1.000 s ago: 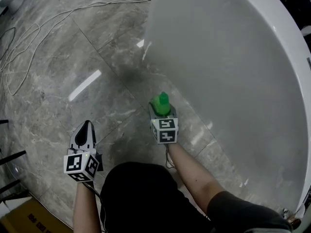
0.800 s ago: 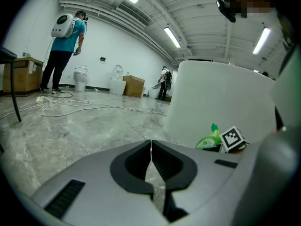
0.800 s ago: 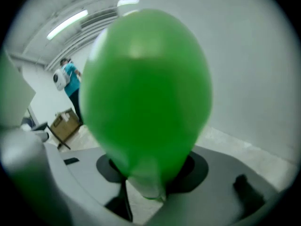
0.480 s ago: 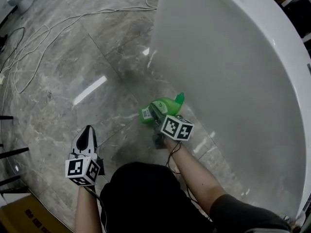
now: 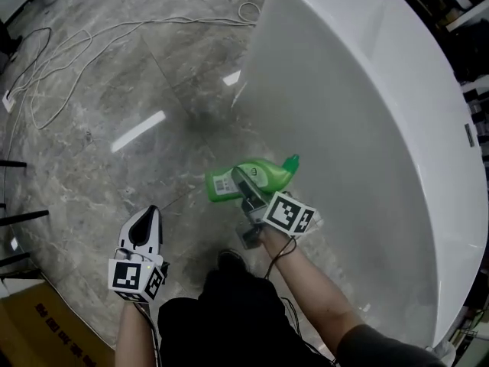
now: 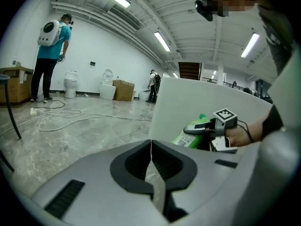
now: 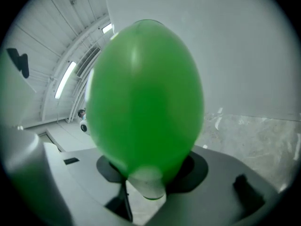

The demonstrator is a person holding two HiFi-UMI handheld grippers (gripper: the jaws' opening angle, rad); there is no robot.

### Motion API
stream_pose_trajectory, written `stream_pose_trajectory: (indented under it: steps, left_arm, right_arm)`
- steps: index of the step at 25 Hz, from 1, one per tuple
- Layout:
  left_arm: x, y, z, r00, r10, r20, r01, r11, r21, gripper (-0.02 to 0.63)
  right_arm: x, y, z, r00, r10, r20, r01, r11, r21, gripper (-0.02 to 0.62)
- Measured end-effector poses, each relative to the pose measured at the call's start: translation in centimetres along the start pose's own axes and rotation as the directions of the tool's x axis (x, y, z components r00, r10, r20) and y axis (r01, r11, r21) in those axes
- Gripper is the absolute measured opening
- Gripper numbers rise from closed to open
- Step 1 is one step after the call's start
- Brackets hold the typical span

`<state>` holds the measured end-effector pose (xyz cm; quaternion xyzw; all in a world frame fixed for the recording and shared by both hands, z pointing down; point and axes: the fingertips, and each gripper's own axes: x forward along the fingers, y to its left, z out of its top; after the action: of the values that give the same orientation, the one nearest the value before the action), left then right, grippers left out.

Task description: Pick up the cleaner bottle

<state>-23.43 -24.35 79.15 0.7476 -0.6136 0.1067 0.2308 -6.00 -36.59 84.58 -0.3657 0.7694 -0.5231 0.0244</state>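
- Green, rounded cleaner bottle [image 5: 271,176] sits sideways in our right gripper [image 5: 248,183], clamped, above the grey marble floor [image 5: 153,75].
- Our left gripper [image 5: 144,219] is closed and empty.
- A smooth white tub [image 5: 367,128] curves just beside the bottle; thin cables [image 5: 76,40] trail beyond.

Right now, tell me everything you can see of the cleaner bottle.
The cleaner bottle is glossy green plastic with a green cap and a white label near its base. It lies sideways in the air, cap toward the bathtub. Only the right gripper touches it, jaws clamped across its body.
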Motion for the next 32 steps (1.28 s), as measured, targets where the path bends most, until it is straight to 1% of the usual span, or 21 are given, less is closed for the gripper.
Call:
stream_pose_trajectory:
  steps: [2,4,8,10,15,19,24,26,29,32]
  left_arm:
    - [-1.6,-1.8,1.5,1.000,-0.018,-0.024,0.017,1.000,-0.008,0.015]
    - [-3.5,-3.5,3.0,0.999,-0.025,-0.029,0.023,0.999,-0.039,0.015]
    - [-7.1,-5.1,6.9,1.000,-0.013,-0.024,0.012,0.999,-0.045,0.015]
    - [-9.1,-5.8,8.8,1.000,-0.006,-0.025,0.004,0.997,-0.072,0.015]
    - [-14.1,-7.7,13.5,1.000,0.016,-0.021,-0.018,0.994,-0.107,0.015]
    - [-17.9,-11.0,16.7,0.999,0.020,-0.026,-0.023,0.993,-0.120,0.015]
    - [-25.8,-15.3,20.0,1.000,-0.004,-0.023,0.001,0.992,-0.129,0.015]
    - [-29.3,-16.9,21.4,1.000,-0.016,-0.008,0.015,0.994,-0.106,0.015]
    - [-34.0,-18.1,23.3,0.999,-0.038,0.016,0.038,0.999,-0.037,0.015]
    - [-38.3,-18.4,24.5,0.998,-0.061,0.032,0.061,0.998,0.003,0.015]
  right_arm:
    - [-2.3,2.7,1.2,1.000,0.015,0.008,-0.015,1.000,0.026,0.197]
    - [-4.7,5.0,2.0,1.000,0.027,0.009,-0.027,0.999,0.018,0.198]
    - [-7.7,9.6,2.7,0.999,0.046,-0.011,-0.046,0.999,0.014,0.198]
    - [-9.6,12.2,3.3,0.999,0.048,-0.016,-0.048,0.999,0.014,0.198]
    - [-14.3,19.5,4.6,0.996,0.093,0.005,-0.093,0.995,0.042,0.198]
    - [-18.9,23.4,5.6,0.997,0.083,0.006,-0.083,0.995,0.055,0.198]
    - [-25.4,29.0,4.0,0.998,0.053,0.019,-0.054,0.996,0.071,0.198]
    - [-28.3,30.9,2.9,0.999,0.041,0.023,-0.042,0.995,0.092,0.198]
    - [-32.3,33.8,0.9,0.999,0.025,0.031,-0.029,0.993,0.113,0.198]
    - [-35.8,37.4,-1.0,0.997,0.053,0.056,-0.059,0.993,0.105,0.198]
